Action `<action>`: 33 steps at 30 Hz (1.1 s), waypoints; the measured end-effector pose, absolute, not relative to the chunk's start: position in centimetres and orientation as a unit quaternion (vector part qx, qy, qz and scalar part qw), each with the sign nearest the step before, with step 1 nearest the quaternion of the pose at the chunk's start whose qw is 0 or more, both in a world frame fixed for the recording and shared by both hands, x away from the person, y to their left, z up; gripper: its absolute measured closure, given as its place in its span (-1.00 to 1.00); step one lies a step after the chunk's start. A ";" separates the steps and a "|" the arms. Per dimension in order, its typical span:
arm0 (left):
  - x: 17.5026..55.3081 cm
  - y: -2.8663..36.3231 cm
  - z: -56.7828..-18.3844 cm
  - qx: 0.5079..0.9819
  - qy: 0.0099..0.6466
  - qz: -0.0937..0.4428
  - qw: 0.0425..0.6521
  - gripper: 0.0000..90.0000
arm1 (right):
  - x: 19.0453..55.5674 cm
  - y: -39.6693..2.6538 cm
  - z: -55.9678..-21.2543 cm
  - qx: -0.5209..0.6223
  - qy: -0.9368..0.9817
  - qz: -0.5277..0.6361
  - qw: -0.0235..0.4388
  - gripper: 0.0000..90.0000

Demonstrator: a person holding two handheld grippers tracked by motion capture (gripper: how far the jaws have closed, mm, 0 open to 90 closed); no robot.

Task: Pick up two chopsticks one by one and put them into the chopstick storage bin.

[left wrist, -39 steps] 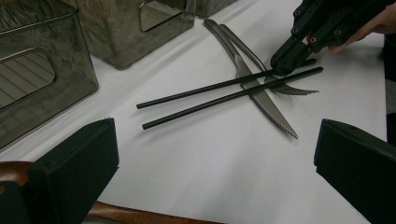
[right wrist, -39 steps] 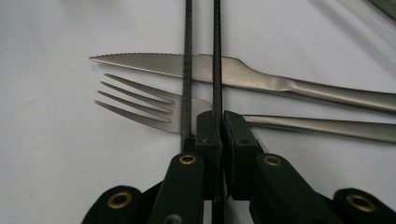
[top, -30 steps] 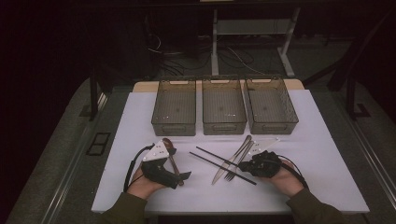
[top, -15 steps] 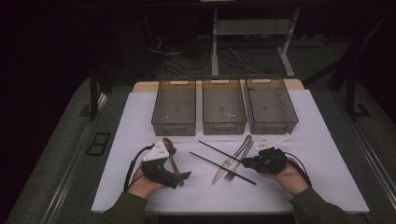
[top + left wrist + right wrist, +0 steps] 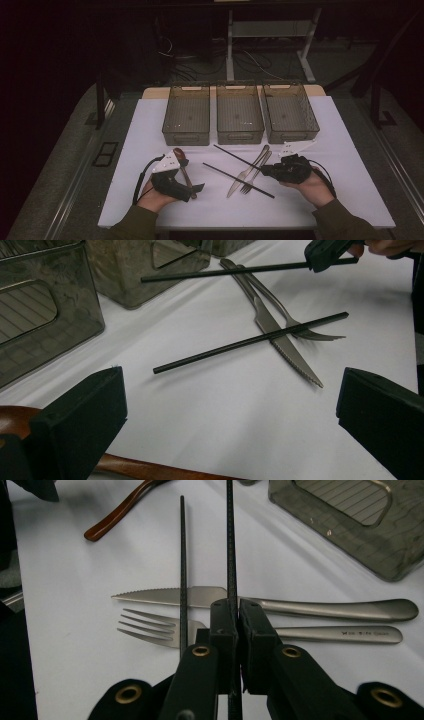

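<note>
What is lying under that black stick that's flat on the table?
The loose chopstick lies across the knife blade and the fork near its tines. Beneath them is the white table; the crossing spots themselves are covered.

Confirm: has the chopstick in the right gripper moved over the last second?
Yes. In the high view the chopstick has its free tip shifted slightly up the frame, closer to the middle bin.

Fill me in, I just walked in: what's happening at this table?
A person is handling cutlery with a claw in each hand. The right claw is shut on one black chopstick. The second chopstick lies across the knife and fork. The left claw rests open by a wooden spoon. Three bins stand behind.
</note>
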State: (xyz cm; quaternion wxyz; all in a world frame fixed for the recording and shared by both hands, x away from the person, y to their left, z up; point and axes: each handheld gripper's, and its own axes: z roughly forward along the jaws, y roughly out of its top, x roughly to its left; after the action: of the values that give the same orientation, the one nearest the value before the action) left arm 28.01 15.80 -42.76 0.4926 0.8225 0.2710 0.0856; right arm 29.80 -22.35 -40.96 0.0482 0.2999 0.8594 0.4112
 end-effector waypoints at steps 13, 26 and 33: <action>28.0 15.8 -42.7 0.826 0.269 0.089 0.488 -1.00 | 30.8 -22.0 -39.5 0.307 0.848 0.428 0.059 0.90; 27.9 15.5 -42.7 0.825 0.269 0.089 0.489 -1.00 | 32.2 -21.3 -38.7 0.317 0.839 0.437 0.063 0.90; 27.9 15.5 -42.6 0.826 0.266 0.088 0.488 -1.00 | 33.2 -20.3 -38.2 0.319 0.840 0.434 0.067 0.90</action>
State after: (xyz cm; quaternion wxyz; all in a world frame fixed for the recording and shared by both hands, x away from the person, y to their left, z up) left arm 27.89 15.48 -42.62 0.4884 0.8263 0.2663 0.0884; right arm 33.15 -20.27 -38.24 0.0665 0.3188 0.8401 0.4339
